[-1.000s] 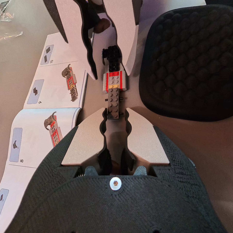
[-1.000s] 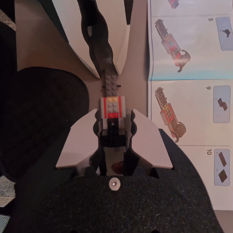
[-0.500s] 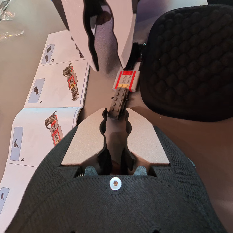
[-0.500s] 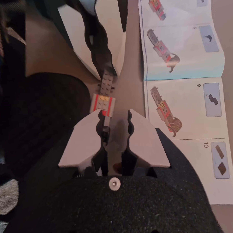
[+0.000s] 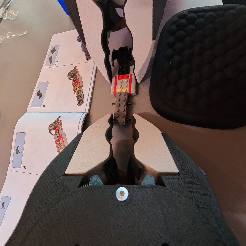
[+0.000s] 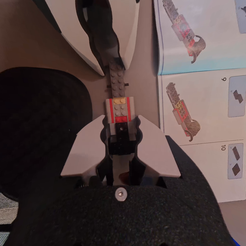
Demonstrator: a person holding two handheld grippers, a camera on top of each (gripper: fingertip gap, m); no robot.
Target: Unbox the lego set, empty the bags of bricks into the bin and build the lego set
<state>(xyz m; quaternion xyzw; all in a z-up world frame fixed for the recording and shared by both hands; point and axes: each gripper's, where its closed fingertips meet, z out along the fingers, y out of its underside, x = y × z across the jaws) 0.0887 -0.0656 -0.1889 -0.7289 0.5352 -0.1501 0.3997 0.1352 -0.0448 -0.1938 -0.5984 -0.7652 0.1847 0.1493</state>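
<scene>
A partly built lego model (image 5: 123,85) lies on the brown table between my two grippers, which face each other. It has a dark grey studded plate, a light grey and red body and a black end. My left gripper (image 5: 121,117) is closed on the tip of the dark grey plate. My right gripper (image 6: 121,117) is closed around the black end (image 6: 121,146). The model also shows in the right wrist view (image 6: 119,107). The right gripper shows far off in the left wrist view (image 5: 123,79), the left gripper in the right wrist view (image 6: 114,71).
An open instruction booklet (image 5: 59,86) lies flat beside the model, also in the right wrist view (image 6: 199,106). A black padded cushion (image 5: 199,66) lies on the model's other side. Clear plastic bag scraps (image 5: 8,13) lie at the far left. The grippers' ends are close to 6 cm from one another.
Half a second ago the model was skewed towards the cushion, its black end off-centre against one right finger. Now it lies straight, with its black end centred between those fingers.
</scene>
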